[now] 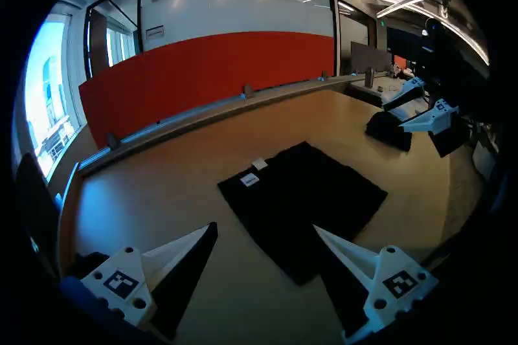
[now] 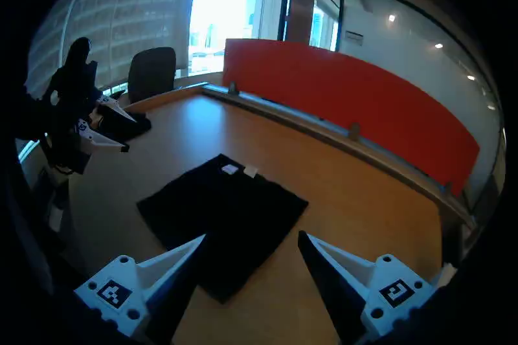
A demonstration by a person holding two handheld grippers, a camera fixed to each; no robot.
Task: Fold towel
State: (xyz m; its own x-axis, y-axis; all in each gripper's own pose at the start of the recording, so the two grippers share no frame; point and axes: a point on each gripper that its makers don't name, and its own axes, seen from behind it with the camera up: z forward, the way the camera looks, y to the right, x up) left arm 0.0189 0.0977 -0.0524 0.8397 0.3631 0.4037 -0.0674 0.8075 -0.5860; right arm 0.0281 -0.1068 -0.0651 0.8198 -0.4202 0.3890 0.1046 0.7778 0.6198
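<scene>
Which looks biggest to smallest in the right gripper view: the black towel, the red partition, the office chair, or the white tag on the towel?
1. red partition
2. black towel, though it lies nearer the camera, so this rank is unsure
3. office chair, farther off
4. white tag

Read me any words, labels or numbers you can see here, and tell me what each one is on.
No text here can be read.
White tags on the black towel: too small to read.
Small plate on the wall: blurred.
Square markers on the left gripper and right gripper: black-and-white patterns, no words.
</scene>
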